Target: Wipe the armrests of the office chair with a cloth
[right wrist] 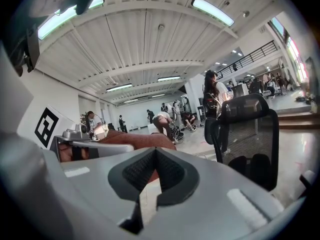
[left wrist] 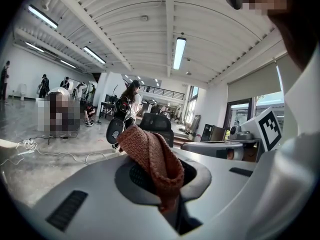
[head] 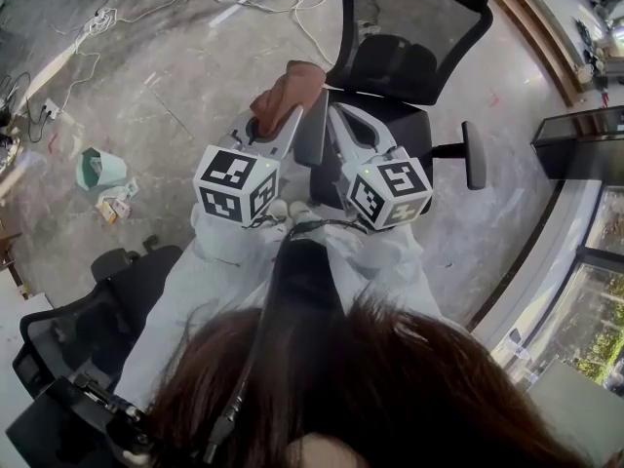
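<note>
Two armrests show on the chair (head: 395, 66): the near armrest (head: 312, 130) lies between the grippers, its long axis running away from the person, and the far armrest (head: 475, 154) sits well apart to the right. The left gripper (head: 288, 123) is clamped on the cloth (head: 288, 91), which is bunched just left of the near armrest's far end. The right gripper (head: 343, 123) is closed on nothing. The left claw likely needs only a slight swing rightward

Cloth (head: 290, 88) left of office chair (head: 414, 61); second chair (head: 117, 300) near-left.
</note>
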A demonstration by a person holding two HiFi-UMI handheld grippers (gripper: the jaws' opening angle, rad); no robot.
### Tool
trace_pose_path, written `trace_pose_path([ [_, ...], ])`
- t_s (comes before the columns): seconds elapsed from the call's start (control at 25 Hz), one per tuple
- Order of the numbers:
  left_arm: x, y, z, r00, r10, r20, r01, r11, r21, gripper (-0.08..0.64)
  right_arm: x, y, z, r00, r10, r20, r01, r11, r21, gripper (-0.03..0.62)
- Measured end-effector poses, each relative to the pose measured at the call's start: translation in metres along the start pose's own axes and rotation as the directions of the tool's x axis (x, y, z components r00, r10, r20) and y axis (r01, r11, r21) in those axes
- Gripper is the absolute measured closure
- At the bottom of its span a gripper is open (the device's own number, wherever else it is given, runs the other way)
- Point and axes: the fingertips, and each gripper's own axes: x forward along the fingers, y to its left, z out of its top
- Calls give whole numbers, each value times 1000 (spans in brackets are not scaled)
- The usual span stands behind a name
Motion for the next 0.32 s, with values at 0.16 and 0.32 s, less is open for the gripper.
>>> trace_pose_path([
  [0.16, -2, -1, -4, 1000, -4, -3, 4, 1000, 0, 523, -2, 0, -4, 1000, -6, -1, 6, 1000, 5, 592],
  [0.32, -8, 1, -6, 1000, -2, -5, 2, 1000, 2, 523, -4, 4, -4, 1000, -13, 2, 13, 1000, 6, 592],
])
